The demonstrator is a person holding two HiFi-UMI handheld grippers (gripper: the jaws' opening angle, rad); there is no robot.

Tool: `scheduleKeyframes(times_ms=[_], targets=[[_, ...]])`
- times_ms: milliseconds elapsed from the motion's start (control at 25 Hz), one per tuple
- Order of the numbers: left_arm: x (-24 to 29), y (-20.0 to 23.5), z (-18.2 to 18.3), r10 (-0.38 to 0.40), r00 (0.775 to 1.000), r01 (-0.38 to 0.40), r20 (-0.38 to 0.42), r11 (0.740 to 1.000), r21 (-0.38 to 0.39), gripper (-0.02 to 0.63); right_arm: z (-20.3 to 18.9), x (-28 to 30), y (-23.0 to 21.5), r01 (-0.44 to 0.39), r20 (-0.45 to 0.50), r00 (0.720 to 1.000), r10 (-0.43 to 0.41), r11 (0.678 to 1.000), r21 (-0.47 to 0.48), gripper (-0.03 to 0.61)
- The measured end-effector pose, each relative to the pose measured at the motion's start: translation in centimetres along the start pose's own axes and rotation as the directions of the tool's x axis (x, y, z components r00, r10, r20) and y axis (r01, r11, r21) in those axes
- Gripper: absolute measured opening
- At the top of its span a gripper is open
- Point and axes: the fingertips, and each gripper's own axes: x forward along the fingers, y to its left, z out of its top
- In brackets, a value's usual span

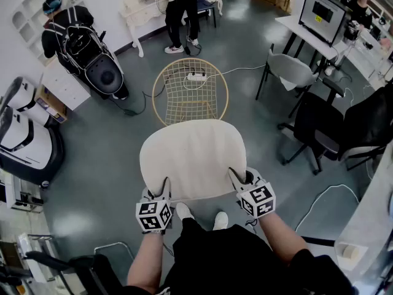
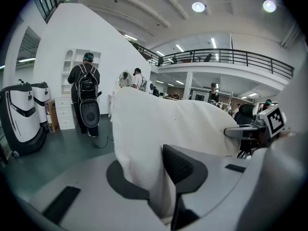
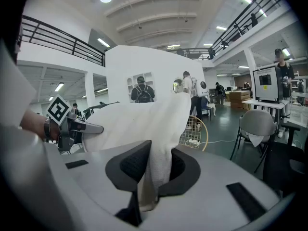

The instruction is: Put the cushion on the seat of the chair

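A cream, rounded cushion (image 1: 193,157) is held flat in the air between both grippers, just in front of the person's legs. My left gripper (image 1: 161,192) is shut on its near left edge, the fabric (image 2: 154,158) pinched between the jaws. My right gripper (image 1: 241,182) is shut on the near right edge, with the cloth (image 3: 159,177) squeezed between its dark pads. The gold wire chair (image 1: 190,91) stands on the floor just beyond the cushion, its round mesh seat bare; in the right gripper view the chair (image 3: 195,131) shows past the cushion's edge.
A white power strip (image 1: 195,76) and cable lie under the chair. Grey and black office chairs (image 1: 319,128) stand to the right by desks with a monitor (image 1: 322,14). Two people (image 1: 73,35) stand at the far side. White machines (image 1: 24,134) sit at the left.
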Motion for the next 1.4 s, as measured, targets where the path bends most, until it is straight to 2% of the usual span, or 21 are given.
scheduleKeyframes(times_ms=[1400], targets=[[1.1,1.7,1.4,-0.014,1.0,0.014,0.013,1.0,-0.001,0.1,1.3,2.1,0.0,0.019,-0.003,1.0,-0.019,1.0,0.011,0.06]])
